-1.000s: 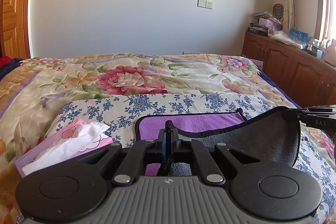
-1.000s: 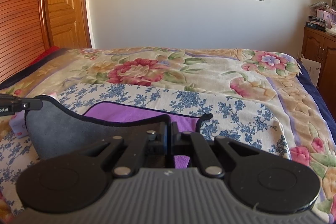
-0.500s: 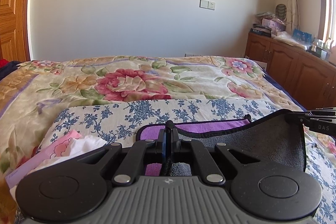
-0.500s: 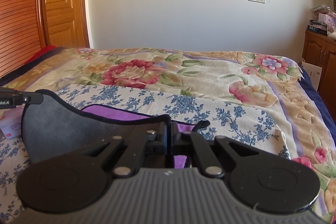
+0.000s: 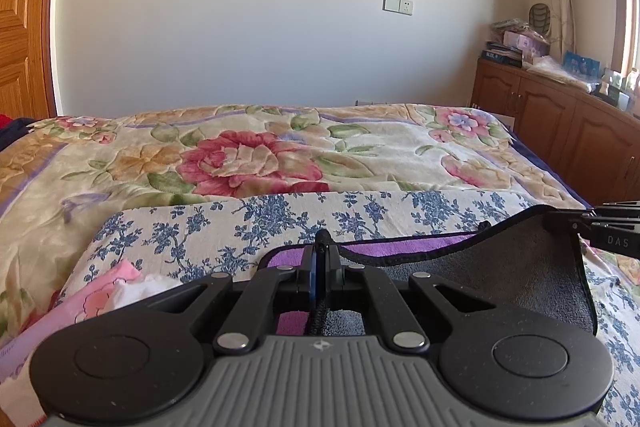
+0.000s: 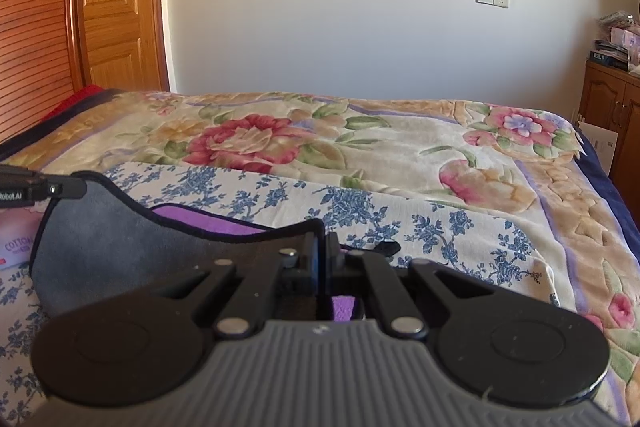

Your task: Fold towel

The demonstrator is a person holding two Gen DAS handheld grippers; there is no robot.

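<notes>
grey towel with purple underside and dark piping [image 5: 500,279] on blue-flowered white cloth [image 5: 248,219] atop floral bed [image 5: 248,155], near edge lifted. left tongs [image 5: 319,247] pinched on left corner, right tongs [image 6: 322,247] pinched on right corner. judgement: fold in progress; carry both corners forward level, keep edge taut, land piping on far piping, avoid pink tissue box [image 5: 100,299].
</notes>
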